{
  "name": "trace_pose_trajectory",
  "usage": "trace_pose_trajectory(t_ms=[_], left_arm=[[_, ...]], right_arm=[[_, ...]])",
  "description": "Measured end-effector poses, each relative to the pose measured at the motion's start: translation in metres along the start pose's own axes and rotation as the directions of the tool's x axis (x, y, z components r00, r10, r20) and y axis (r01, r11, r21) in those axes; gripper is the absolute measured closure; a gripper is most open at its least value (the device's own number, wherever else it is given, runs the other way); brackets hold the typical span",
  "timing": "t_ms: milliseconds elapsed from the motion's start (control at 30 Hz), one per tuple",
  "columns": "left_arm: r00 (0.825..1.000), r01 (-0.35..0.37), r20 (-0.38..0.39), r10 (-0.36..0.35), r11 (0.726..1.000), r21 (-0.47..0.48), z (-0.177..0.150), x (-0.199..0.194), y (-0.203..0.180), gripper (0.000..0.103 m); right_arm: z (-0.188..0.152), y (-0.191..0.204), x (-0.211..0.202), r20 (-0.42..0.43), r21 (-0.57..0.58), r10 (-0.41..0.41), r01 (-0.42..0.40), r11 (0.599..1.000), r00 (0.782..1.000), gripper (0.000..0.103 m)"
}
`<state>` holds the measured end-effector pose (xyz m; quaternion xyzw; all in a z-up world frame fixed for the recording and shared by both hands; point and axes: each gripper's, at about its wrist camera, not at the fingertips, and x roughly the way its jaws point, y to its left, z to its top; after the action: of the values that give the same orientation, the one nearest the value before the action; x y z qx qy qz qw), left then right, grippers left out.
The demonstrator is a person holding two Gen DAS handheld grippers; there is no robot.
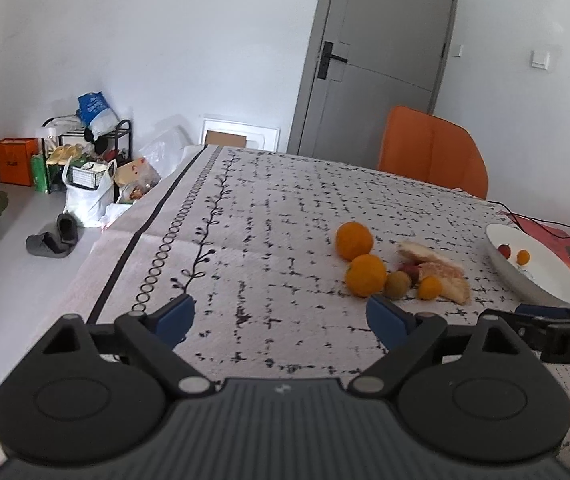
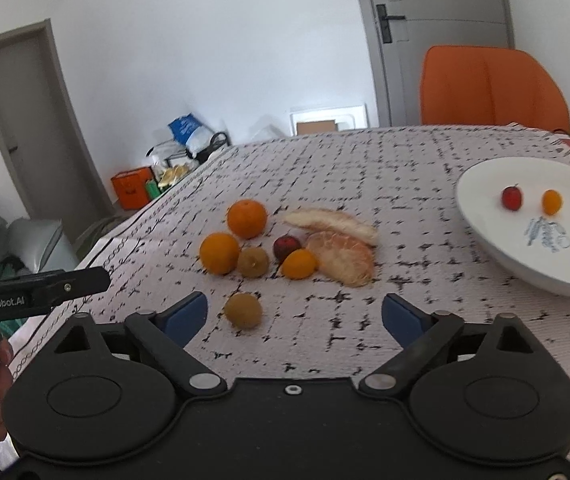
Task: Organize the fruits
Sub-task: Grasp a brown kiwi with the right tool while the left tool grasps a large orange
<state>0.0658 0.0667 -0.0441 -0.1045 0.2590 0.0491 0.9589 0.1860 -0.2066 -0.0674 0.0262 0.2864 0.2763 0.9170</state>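
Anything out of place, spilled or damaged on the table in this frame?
Mostly no. Two peeled citrus segments lie bare on the tablecloth among whole fruit, torn open. One brownish fruit sits apart from the cluster. The white bowl appears tilted.

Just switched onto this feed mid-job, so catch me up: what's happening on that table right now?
A person holds a gripper in each hand over a patterned tablecloth, sorting fruit into a white bowl. The left gripper and right gripper are both open and empty. The bowl holds a small red fruit and a small orange one. Oranges, kiwis, another red fruit and two peeled segments remain on the cloth.
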Motion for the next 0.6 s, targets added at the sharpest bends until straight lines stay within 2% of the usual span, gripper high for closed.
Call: trace_pose_trajectory(t_ms=[67,467,600], left_arm=[[1.000,-0.006,-0.002,0.006,1.000,-0.004,-0.001,0.002,0.003,0.011],[0.999,0.009,-0.038,-0.010,1.000,-0.023,-0.003,0.015,0.016,0.015],[0.999,0.018,-0.050,-0.018,1.000,-0.014,-0.003,0.021,0.013,0.015]], right_arm=[[-0.001,0.003,0.005,-0.011,-0.007,0.005,-0.005,1.000,1.000,0.019],[-0.001,0.017,0.030,-0.060,-0.025,0.052,-0.054,0.998,0.997,0.035],[-0.003,0.018,0.036,-0.068,-0.027,0.077,-0.079,0.996,0.995,0.054]])
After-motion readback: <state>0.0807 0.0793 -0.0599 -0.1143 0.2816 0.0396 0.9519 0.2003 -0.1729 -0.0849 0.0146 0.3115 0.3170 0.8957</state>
